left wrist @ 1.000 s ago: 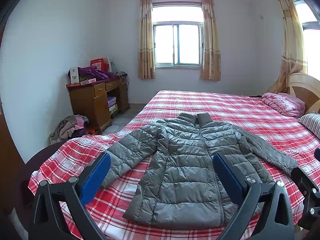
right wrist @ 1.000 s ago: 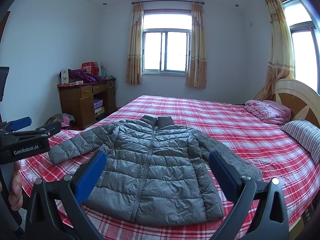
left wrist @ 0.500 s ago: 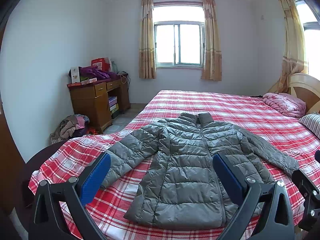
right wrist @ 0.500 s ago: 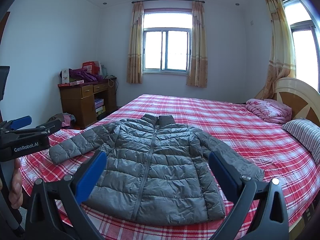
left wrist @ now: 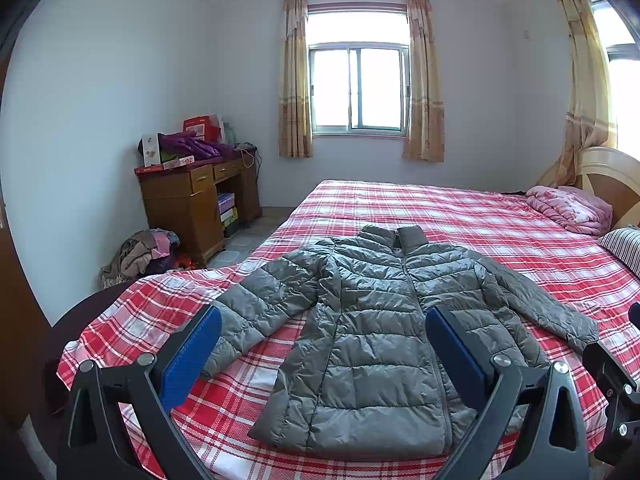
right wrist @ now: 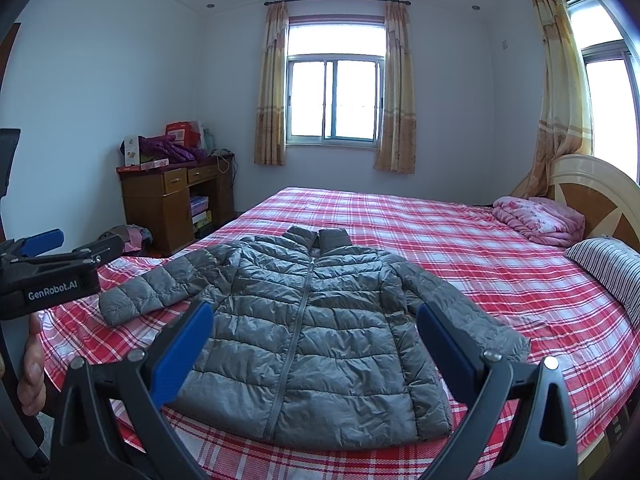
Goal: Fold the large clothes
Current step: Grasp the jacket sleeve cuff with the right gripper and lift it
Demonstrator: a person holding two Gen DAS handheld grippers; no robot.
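1. I am looking along both grippers at a grey quilted jacket (left wrist: 376, 332) lying flat and face up on a bed (left wrist: 460, 216) covered by a red and white checked sheet.
2. The jacket is zipped, with its collar toward the far window (right wrist: 334, 98) and its hem near the foot edge closest to me. Both sleeves are spread outward.
3. My left gripper (left wrist: 322, 350) hovers above the hem end of the jacket, jaws released wide, touching nothing.
4. My right gripper (right wrist: 314, 342) hovers likewise, jaws released wide, with the jacket's body showing between its blue pads (right wrist: 182, 350).
5. In the right wrist view, the left gripper appears at the left edge, with part of a hand (right wrist: 32, 372) below it.
6. A folded pink quilt (right wrist: 538, 220) and a striped pillow (right wrist: 612, 266) lie by the headboard. A cluttered wooden desk (left wrist: 188, 204) stands against the left wall.
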